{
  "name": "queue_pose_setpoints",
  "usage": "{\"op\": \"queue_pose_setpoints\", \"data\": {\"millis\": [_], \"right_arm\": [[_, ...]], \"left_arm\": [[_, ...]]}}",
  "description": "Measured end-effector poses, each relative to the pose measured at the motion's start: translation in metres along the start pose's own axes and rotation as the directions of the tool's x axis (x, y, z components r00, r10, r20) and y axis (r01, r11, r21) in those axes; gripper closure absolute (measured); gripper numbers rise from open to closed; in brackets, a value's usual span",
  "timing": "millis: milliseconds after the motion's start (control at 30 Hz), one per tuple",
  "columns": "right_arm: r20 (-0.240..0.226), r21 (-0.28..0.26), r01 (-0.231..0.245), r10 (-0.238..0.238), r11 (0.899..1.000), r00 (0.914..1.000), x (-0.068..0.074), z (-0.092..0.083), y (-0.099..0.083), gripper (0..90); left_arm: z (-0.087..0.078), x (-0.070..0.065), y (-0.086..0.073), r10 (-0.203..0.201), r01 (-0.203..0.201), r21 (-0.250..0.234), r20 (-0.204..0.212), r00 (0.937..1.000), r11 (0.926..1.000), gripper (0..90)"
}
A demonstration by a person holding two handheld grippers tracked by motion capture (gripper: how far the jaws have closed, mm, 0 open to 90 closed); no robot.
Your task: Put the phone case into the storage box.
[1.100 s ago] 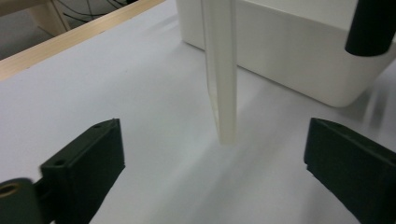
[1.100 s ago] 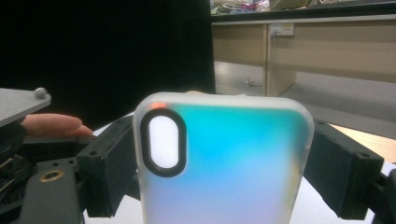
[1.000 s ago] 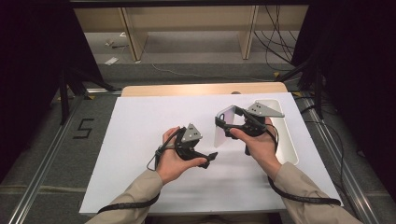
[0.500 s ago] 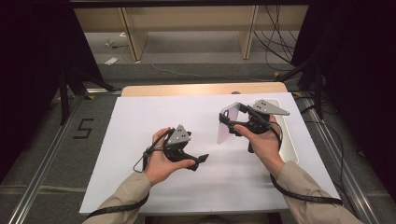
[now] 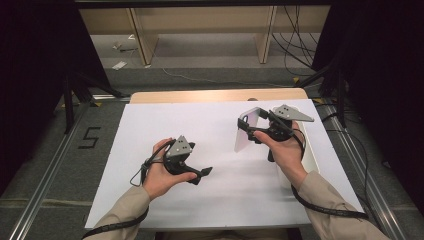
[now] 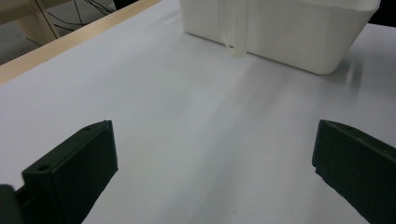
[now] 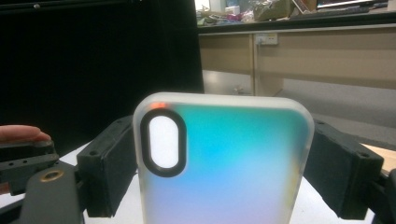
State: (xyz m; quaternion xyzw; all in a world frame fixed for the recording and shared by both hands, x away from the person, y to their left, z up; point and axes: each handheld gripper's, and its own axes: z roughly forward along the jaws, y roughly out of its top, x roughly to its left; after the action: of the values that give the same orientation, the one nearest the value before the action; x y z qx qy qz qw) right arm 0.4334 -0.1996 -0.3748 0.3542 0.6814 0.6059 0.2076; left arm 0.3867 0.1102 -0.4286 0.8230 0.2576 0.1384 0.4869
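My right gripper (image 5: 254, 125) is shut on a frosted, translucent phone case (image 5: 246, 132) and holds it upright above the white table cover (image 5: 200, 120). In the right gripper view the case (image 7: 233, 163) shows a blue-to-violet sheen and a black-rimmed oval camera hole, with the black pads (image 7: 105, 163) pressed on its two long edges. My left gripper (image 5: 202, 173) lies low over the cover at the left, open, with nothing between its jaws (image 6: 215, 172). The case's lower edge (image 6: 232, 28) hangs ahead of it in the left gripper view.
A white plastic tub (image 5: 311, 150) stands on the cover at the right, partly under the right hand; it sits straight ahead in the left gripper view (image 6: 289, 37). A strip of wooden tabletop (image 5: 200, 95) runs along the far edge. Cables trail from both grippers.
The left hand has slid its open gripper to the left, away from the right gripper. The right gripper, with the case, has hardly shifted.
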Motion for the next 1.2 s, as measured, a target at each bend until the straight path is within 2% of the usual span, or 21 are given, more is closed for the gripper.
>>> {"op": "queue_pose_setpoints", "data": {"millis": [133, 533, 1200], "right_arm": [[0.003, -0.009, -0.003, 0.004, 1.000, 1.0000, -0.001, -0.001, 0.002, 17.9], [0.024, -0.018, -0.011, 0.011, 1.000, 0.9997, -0.008, -0.005, 0.005, 17.9], [0.097, -0.045, -0.005, 0.010, 0.999, 0.9952, -0.026, -0.016, 0.015, 17.9]], "left_arm": [[-0.005, 0.006, -0.003, -0.006, 0.006, 0.000, 0.002, 1.0000, 1.0000, 0.0], [-0.019, 0.018, -0.016, -0.023, 0.023, 0.013, -0.029, 0.9993, 0.9996, 0.0], [-0.023, 0.023, -0.024, -0.024, 0.025, 0.028, -0.040, 0.9989, 0.9993, 0.0]]}}
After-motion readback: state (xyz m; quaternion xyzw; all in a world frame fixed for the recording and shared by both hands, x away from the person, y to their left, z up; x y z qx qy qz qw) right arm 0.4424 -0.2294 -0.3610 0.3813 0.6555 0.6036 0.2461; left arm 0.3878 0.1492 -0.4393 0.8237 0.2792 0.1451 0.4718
